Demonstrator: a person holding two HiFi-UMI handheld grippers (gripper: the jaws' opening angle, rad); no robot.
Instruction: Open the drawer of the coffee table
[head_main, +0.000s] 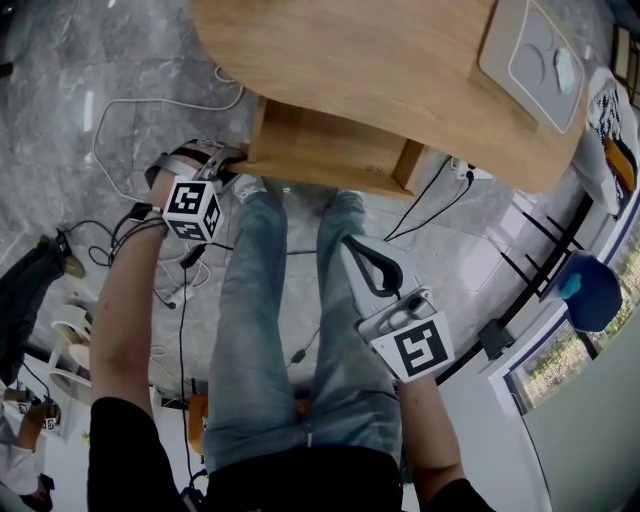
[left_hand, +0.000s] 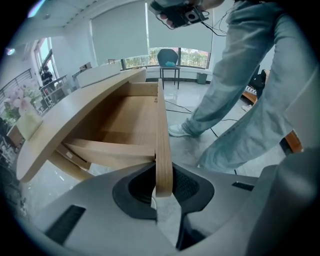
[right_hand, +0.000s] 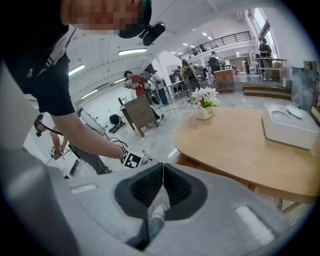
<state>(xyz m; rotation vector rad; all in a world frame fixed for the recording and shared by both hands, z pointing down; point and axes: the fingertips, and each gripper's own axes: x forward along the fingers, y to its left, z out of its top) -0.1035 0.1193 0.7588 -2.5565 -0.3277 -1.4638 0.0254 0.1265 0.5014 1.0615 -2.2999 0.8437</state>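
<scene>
The oval wooden coffee table (head_main: 380, 70) fills the top of the head view. Its drawer (head_main: 325, 150) stands pulled out from under the tabletop, towards my legs. My left gripper (head_main: 232, 165) is at the drawer's left front corner. In the left gripper view it (left_hand: 163, 187) is shut on the thin drawer front panel (left_hand: 162, 145), and the empty wooden drawer inside (left_hand: 122, 120) shows beyond. My right gripper (head_main: 365, 255) hangs apart over my right leg. In the right gripper view its jaws (right_hand: 162, 180) are shut with nothing between them.
A white tray (head_main: 530, 55) lies on the tabletop at the far right, and a vase of flowers (right_hand: 205, 107) stands on it too. Cables (head_main: 150, 105) and a power strip (head_main: 462, 172) lie on the floor. A blue chair (head_main: 585, 290) stands to the right. Other people stand in the background.
</scene>
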